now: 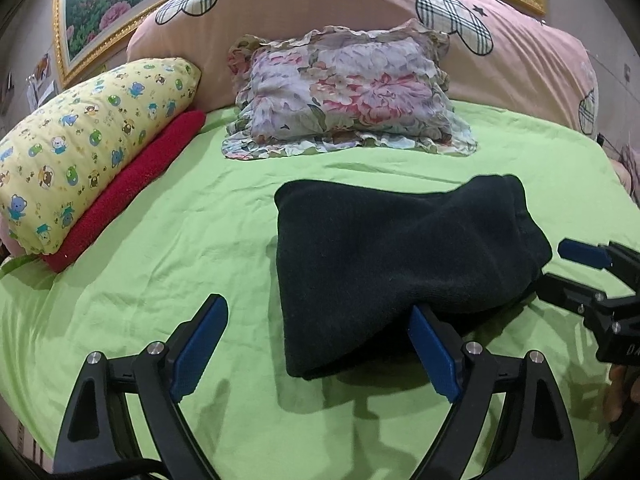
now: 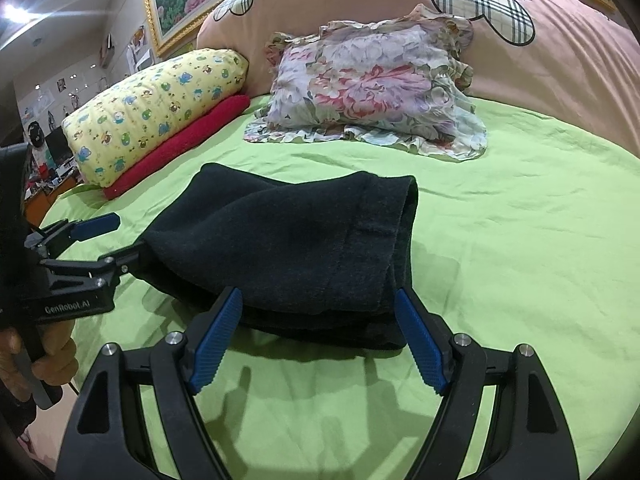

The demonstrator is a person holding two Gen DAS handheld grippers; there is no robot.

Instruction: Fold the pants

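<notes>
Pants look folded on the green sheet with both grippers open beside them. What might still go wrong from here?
1. One finger of the left gripper seems tucked under the pants; pulling it out may drag the fold open.
2. The right gripper straddles the pants' near edge and may snag a layer as it backs away.
3. The sheet is wrinkled, so the bundle might sag.

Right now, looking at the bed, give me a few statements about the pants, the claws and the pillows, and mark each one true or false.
1. The dark pants lie folded on the green sheet. True.
2. The left claw is shut. False: its fingers stand wide apart.
3. The right claw is open. True.
4. The yellow pillow lies under the red towel. False: it rests on top.
5. The floral pillow covers the pants. False: it lies apart, behind them.
</notes>
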